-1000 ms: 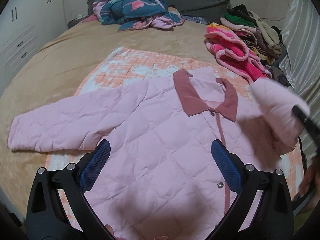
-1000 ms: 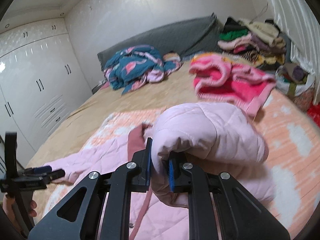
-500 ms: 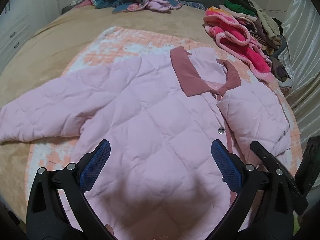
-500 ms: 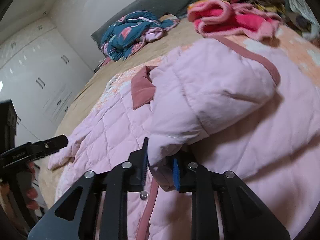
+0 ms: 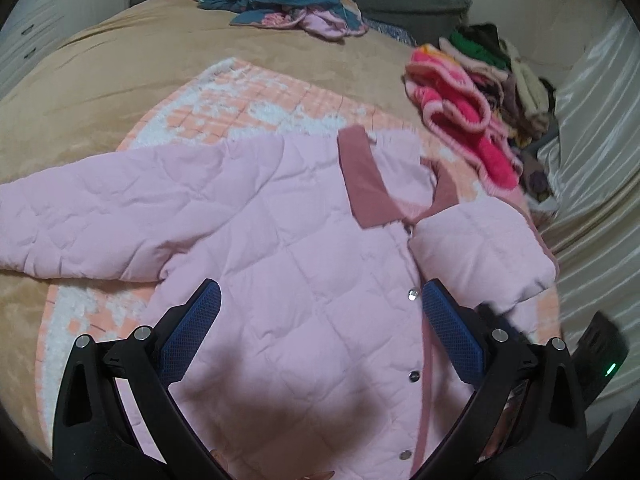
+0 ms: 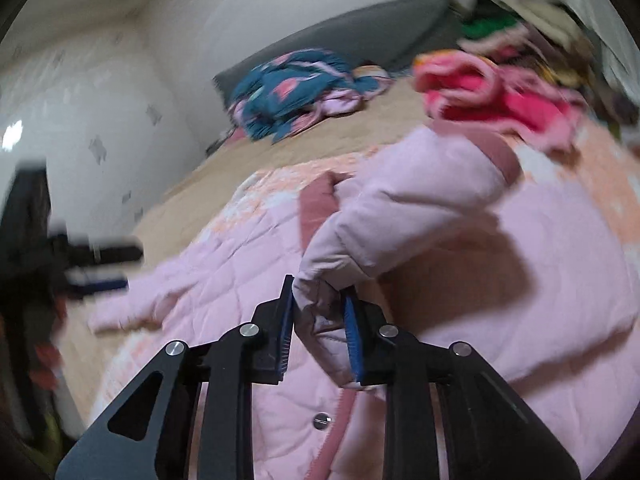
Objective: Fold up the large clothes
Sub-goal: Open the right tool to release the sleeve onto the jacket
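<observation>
The pink quilted jacket [image 5: 304, 248] lies front-up on the bed [image 5: 100, 80]. The right claw [image 6: 319, 312], lifted a second ago, has brought the right sleeve [image 6: 416, 216] down across the chest and still pinches its cuff, though blur makes the grip hard to judge. The left claw [image 5: 320, 312] hovers wide open, holding nothing. Left sleeve [image 5: 88, 220] is probably next.

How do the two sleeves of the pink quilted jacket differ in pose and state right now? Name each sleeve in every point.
1. The left sleeve lies stretched out flat on the bed; the right sleeve is folded in over the jacket front.
2. The left sleeve is untouched, with the left gripper open above the jacket; the right sleeve's cuff is pinched by the right gripper.

Both share the pale pink quilted fabric.
</observation>
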### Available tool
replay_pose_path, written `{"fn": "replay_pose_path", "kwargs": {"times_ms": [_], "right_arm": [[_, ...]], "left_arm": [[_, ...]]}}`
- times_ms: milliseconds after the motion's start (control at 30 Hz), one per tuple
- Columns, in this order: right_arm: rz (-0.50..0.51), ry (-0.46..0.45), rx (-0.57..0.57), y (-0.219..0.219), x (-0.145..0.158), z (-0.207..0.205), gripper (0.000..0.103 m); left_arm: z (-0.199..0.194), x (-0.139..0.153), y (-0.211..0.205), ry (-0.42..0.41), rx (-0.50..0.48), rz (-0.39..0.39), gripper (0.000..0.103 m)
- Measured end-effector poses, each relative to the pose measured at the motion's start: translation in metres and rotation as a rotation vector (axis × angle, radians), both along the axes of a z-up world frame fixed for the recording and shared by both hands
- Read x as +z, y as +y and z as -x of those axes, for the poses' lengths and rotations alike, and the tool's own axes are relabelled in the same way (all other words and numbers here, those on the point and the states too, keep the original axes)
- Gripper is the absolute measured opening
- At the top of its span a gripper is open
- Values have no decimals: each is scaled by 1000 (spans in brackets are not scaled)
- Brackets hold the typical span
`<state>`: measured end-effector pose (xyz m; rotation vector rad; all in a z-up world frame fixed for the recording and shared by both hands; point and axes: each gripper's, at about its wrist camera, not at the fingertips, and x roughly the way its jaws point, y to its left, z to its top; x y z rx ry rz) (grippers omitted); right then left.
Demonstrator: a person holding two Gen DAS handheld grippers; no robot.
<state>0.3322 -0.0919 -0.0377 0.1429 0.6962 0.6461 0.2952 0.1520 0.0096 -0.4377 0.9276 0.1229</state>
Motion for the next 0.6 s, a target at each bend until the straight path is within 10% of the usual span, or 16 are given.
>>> {"fn": "replay_pose_path", "kwargs": {"times_ms": [367, 500, 600], "right_arm": [[195, 67, 142, 56, -38, 15, 25], [87, 134, 169, 38, -37, 21, 56], [66, 122, 147, 24, -28, 27, 58]], "left_arm": [[-1, -17, 15, 39, 38, 74, 95], [-5, -41, 13, 94, 34, 160, 95], [-6, -57, 7, 124, 34, 195, 95]]}}
